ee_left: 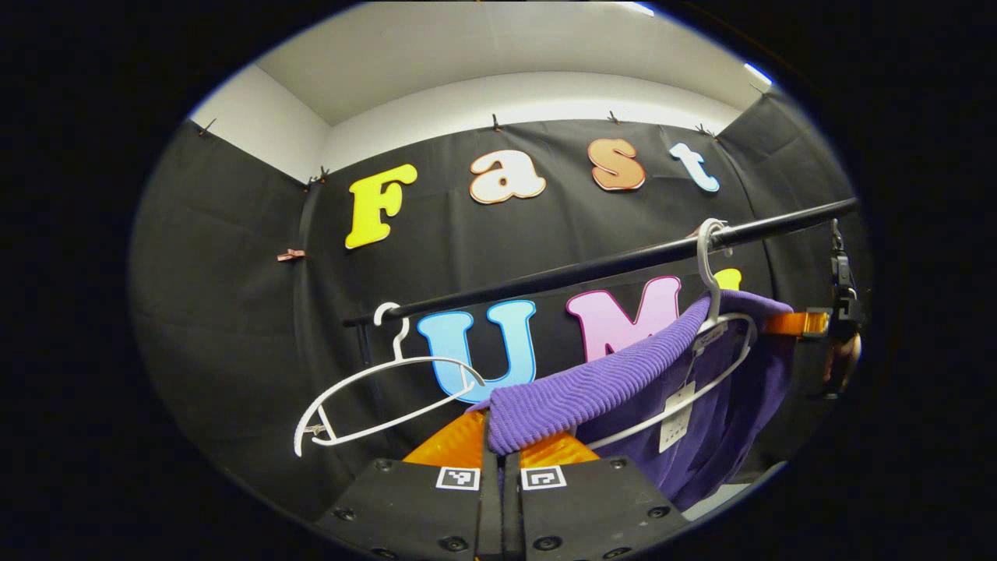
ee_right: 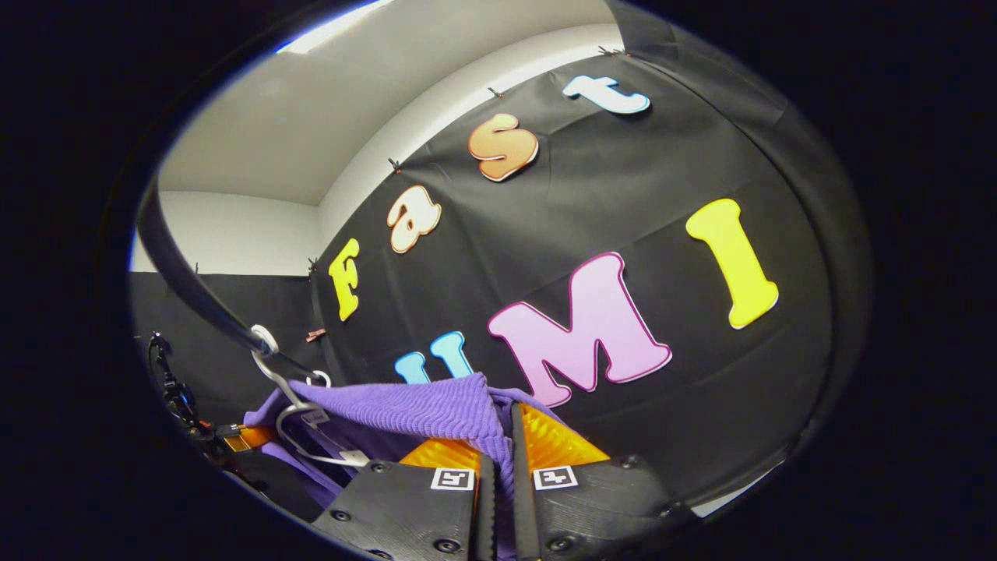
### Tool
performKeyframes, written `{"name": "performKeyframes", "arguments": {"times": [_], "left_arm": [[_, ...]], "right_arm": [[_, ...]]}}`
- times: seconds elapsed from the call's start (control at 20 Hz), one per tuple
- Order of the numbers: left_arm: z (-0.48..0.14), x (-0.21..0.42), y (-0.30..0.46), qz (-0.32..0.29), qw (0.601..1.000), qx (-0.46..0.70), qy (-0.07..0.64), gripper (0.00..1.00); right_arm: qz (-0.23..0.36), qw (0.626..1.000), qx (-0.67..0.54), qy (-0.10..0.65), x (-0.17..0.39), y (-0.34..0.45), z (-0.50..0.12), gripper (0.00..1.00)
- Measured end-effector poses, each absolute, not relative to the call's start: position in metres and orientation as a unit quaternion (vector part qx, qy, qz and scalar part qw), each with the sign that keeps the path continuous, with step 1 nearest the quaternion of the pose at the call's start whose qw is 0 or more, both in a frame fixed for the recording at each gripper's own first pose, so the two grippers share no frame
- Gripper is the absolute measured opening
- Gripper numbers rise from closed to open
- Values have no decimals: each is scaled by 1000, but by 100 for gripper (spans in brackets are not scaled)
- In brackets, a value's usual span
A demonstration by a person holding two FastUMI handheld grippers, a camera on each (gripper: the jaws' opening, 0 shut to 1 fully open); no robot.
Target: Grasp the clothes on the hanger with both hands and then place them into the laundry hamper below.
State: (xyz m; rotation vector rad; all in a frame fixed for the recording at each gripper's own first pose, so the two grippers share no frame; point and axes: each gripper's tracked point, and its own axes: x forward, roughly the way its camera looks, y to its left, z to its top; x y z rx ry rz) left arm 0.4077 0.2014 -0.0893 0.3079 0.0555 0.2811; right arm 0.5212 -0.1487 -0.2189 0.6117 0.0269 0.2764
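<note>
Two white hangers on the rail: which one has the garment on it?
The white plastic hanger farther right along the black rail in the left gripper view carries the purple knit garment. The other white hanger, to its left, hangs bare.

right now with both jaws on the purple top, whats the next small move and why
Probably lift both ends of the purple top up and off the white hanger. Both grippers, left and right, look shut on its ribbed edge, yet the hanger sits inside the top and hooks the black rail, so pulling straight down would likely snag.
</note>
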Motion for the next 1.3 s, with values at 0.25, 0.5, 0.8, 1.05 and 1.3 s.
{"name": "performKeyframes", "arguments": {"times": [0.25, 0.5, 0.8, 1.05, 1.3], "left_arm": [[-82, 409, 209, 80, 988, 115, 67, 7], [-84, 421, 233, 28, 987, 120, 108, 5], [-170, 423, 256, 48, 973, 143, 173, 5], [-191, 409, 237, 41, 987, 40, 148, 5], [-205, 397, 207, -30, 981, -75, 177, 5]], "right_arm": [[158, 933, 323, 0, 540, -138, -202, 8], [170, 933, 316, -24, 561, -125, -175, 13], [167, 935, 312, 28, 569, -108, -204, 13], [171, 917, 358, 42, 569, -118, -210, 13], [189, 887, 420, 39, 559, -141, -203, 8]]}}
